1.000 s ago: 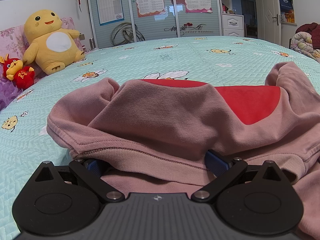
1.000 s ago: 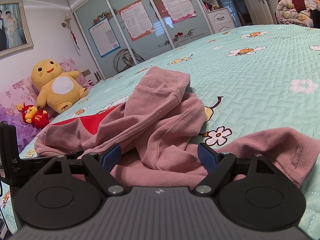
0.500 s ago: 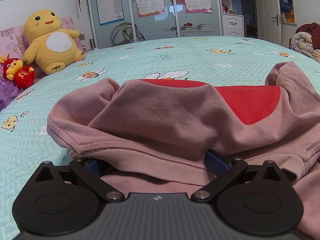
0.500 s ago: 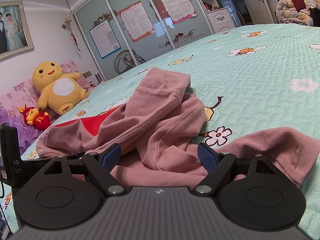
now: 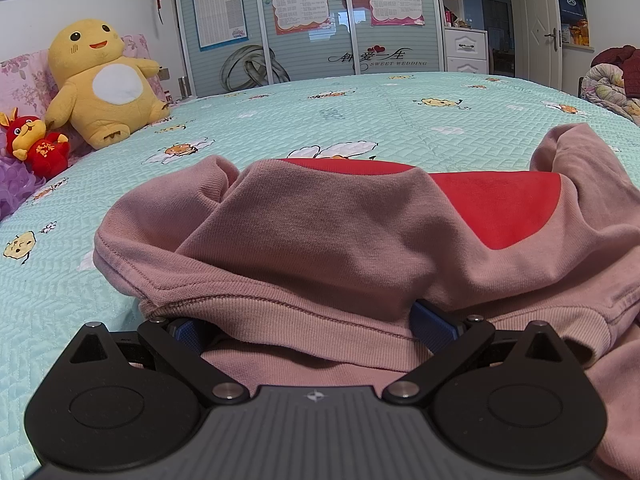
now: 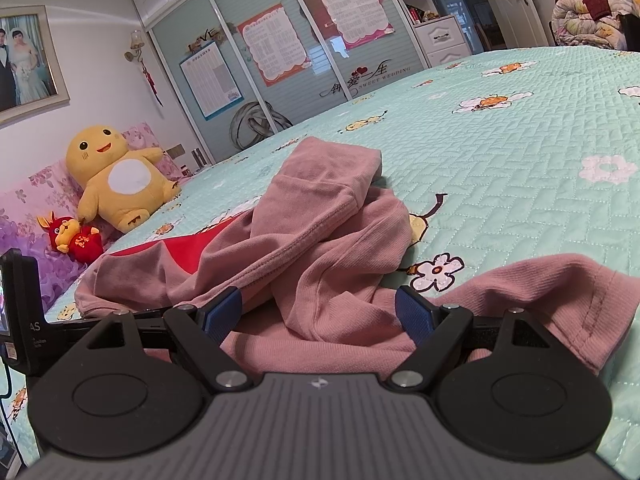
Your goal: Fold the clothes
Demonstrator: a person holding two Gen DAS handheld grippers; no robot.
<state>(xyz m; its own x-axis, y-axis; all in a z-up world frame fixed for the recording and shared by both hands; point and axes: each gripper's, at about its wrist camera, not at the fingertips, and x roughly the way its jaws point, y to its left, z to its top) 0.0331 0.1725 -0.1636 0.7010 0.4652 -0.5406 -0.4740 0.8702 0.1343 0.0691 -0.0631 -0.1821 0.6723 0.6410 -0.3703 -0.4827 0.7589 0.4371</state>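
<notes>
change: none, I see both grippers parked as a second ago | left gripper [image 5: 312, 326] wide, hem between | right gripper [image 6: 318, 314] wide | pink sweatshirt [image 5: 340, 240] crumpled at bedspread's [image 5: 280, 120] near edge | fold not begun

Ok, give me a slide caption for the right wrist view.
Right gripper open over a crumpled pink garment on the quilted bed.

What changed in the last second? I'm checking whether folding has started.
Nothing visibly changed. The left gripper and right gripper stay open at the crumpled pink sweatshirt, which lies on the bed as before.
</notes>
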